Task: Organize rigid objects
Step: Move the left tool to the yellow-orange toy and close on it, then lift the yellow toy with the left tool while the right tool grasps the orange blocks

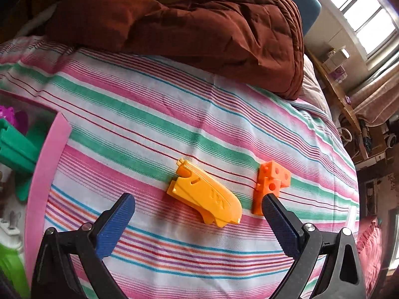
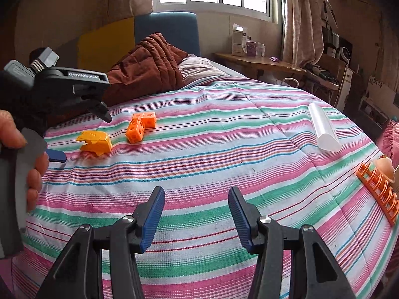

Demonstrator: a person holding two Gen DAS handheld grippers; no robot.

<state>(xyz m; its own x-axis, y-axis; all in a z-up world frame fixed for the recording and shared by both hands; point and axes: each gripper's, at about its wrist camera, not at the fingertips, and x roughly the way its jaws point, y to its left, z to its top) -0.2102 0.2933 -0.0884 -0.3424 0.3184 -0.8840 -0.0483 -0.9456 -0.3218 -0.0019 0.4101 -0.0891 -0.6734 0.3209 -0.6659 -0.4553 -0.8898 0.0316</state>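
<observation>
A yellow plastic piece (image 1: 205,193) lies on the striped bedspread, between and just beyond the fingers of my open, empty left gripper (image 1: 198,200). An orange block of holed cubes (image 1: 271,183) lies just right of it, partly behind my right fingertip (image 1: 270,203). In the right wrist view the yellow piece (image 2: 96,142) and the orange block (image 2: 141,125) sit at far left, with the left gripper (image 2: 82,134) coming in from the left above them. My right gripper (image 2: 197,199) is open and empty over bare bedspread.
A pink-rimmed box (image 1: 43,174) with green and purple toys stands at the left. A brown quilt (image 1: 199,32) lies at the bed's head. A clear tube (image 2: 323,127), an orange rack (image 2: 377,195) and a peach ball (image 2: 385,168) lie at the right.
</observation>
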